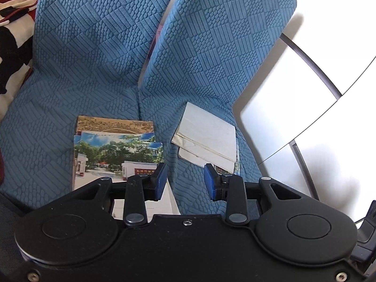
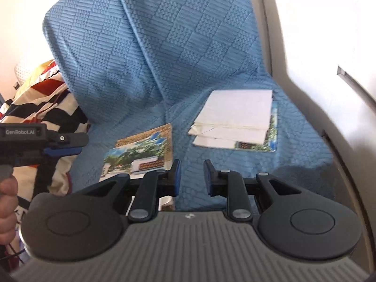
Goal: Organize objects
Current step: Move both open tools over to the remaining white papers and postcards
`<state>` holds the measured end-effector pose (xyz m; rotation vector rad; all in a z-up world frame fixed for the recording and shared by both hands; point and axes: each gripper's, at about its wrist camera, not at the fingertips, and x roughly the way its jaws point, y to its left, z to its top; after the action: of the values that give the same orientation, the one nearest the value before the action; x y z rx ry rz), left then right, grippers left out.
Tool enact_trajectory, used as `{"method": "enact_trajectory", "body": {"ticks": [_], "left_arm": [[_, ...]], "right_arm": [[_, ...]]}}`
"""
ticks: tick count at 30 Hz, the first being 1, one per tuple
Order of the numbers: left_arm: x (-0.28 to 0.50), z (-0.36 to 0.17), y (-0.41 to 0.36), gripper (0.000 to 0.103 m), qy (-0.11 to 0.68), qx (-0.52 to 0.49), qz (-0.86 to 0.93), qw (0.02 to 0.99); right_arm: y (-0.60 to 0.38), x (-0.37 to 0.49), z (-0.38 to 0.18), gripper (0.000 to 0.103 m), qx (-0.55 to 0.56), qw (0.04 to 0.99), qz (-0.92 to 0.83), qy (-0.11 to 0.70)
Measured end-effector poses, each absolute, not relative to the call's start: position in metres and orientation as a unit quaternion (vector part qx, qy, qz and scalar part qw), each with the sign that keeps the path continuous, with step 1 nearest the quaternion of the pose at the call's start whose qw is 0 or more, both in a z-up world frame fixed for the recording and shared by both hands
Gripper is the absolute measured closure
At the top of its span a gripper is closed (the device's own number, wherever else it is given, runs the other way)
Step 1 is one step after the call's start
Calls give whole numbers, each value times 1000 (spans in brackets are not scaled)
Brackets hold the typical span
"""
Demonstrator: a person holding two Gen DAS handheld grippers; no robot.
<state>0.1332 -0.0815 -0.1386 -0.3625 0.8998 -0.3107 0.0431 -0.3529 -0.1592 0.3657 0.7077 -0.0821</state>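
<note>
Two piles of postcards lie on a blue textured sofa cover (image 1: pixel 94 70) (image 2: pixel 164 47). The left pile (image 1: pixel 117 155) (image 2: pixel 141 155) is face up, with trees and a white building on the top card. The right pile (image 1: pixel 209 138) (image 2: pixel 237 117) shows white backs, and a picture card peeks out underneath. My left gripper (image 1: pixel 185 178) hovers over the cover between the piles, open and holding nothing. My right gripper (image 2: pixel 191 174) is likewise open and bare, in front of the gap between the piles. In the right wrist view, the left gripper (image 2: pixel 78 144) comes in from the left, held by a hand (image 2: pixel 7 199).
A red, black and cream patterned blanket (image 1: pixel 11 35) (image 2: pixel 47 98) lies left of the cover. Upright blue back cushions rise behind the piles. A pale hard surface with dark lines (image 1: pixel 293 94) and a beige edge (image 2: pixel 305 70) border the seat on the right.
</note>
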Motion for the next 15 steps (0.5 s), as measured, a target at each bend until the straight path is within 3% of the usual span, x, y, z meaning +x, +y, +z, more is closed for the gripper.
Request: {"method": "enact_trajectory", "body": {"ticks": [15], "left_arm": [[163, -165, -131, 69, 437, -155, -147, 874]], "right_arm": [[-405, 54, -188, 78, 192, 920, -92, 330]]}}
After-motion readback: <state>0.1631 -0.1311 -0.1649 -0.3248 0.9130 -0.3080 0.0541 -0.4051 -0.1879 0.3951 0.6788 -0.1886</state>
